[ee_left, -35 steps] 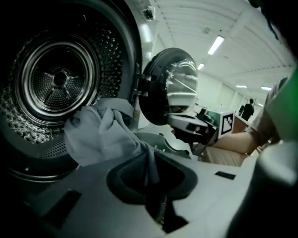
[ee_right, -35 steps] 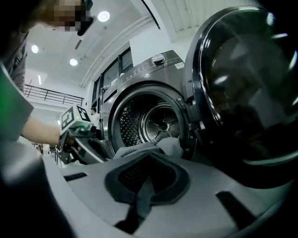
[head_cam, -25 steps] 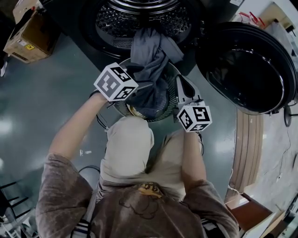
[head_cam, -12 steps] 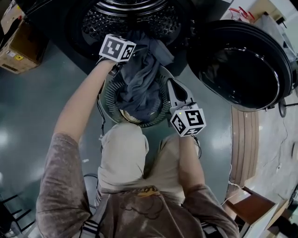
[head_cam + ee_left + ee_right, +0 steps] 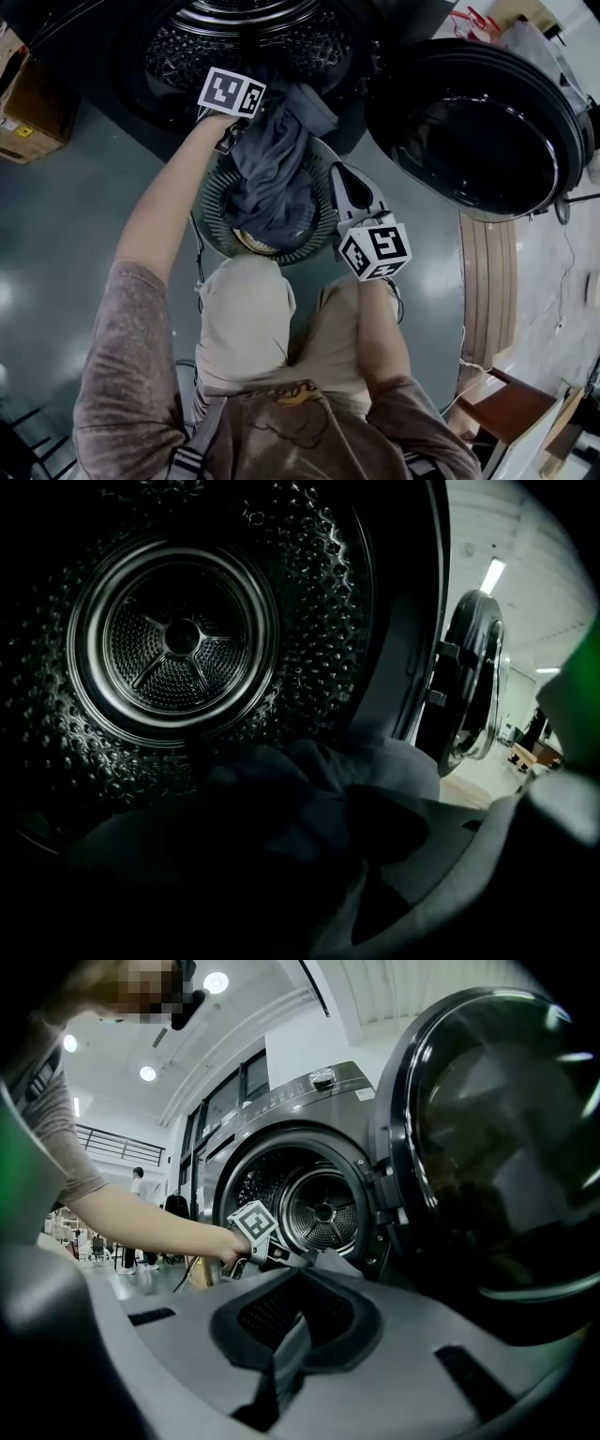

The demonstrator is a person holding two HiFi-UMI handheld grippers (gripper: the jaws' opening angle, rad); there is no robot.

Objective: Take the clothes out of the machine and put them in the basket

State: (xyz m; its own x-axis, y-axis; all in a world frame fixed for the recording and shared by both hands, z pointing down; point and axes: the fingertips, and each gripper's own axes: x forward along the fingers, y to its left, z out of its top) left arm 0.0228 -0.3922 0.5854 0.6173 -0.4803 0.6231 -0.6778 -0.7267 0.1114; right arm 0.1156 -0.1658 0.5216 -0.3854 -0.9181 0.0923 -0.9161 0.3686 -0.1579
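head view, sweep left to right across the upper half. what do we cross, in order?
cardboard box → grey clothes hanging from the drum into the basket → right gripper at the basket's right rim → open machine door

- A cardboard box sat on the glossy grey floor to my left.
- Pale wooden boards lay along my right.
- Round ceiling lights glowed overhead.
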